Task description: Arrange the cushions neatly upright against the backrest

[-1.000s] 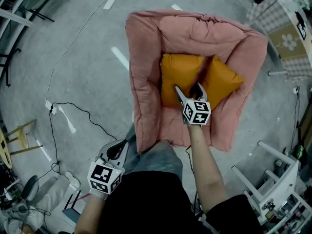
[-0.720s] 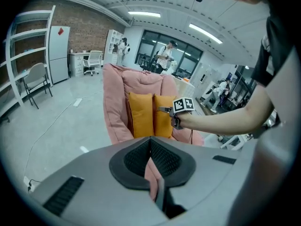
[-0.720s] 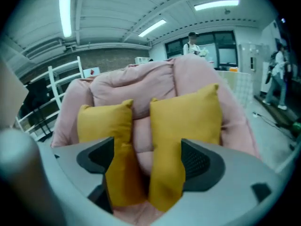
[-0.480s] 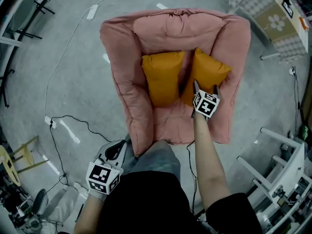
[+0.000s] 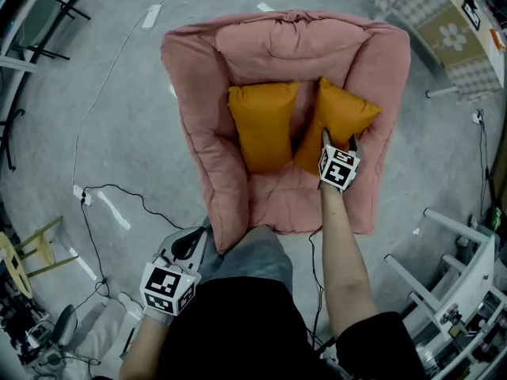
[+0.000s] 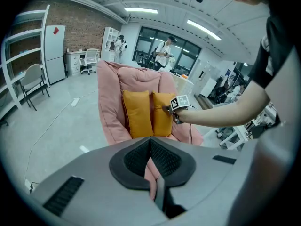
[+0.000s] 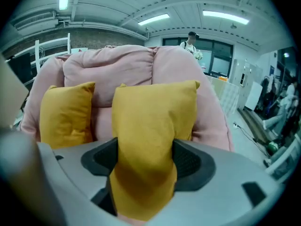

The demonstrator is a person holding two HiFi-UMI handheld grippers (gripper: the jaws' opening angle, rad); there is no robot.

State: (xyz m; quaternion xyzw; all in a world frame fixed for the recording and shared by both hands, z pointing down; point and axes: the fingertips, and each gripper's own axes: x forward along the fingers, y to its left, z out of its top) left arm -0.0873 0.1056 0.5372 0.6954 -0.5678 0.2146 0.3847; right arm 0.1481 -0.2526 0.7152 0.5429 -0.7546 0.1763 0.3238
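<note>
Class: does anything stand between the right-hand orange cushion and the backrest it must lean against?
Nothing visible does. The right gripper, whose jaws have just been closing, pinches the right cushion at its lower edge, and the backrest rises directly behind it.

The pink chair (image 5: 196, 133) has tall soft sides, so a hand gets in only from the front or from above. The left cushion (image 5: 264, 125) and right cushion (image 5: 342, 115) fill the back of the seat, with a thin gap between them. The front of the seat is bare. The floor (image 5: 119, 109) on the left is open, but a cable (image 5: 119, 190) lies there.
</note>
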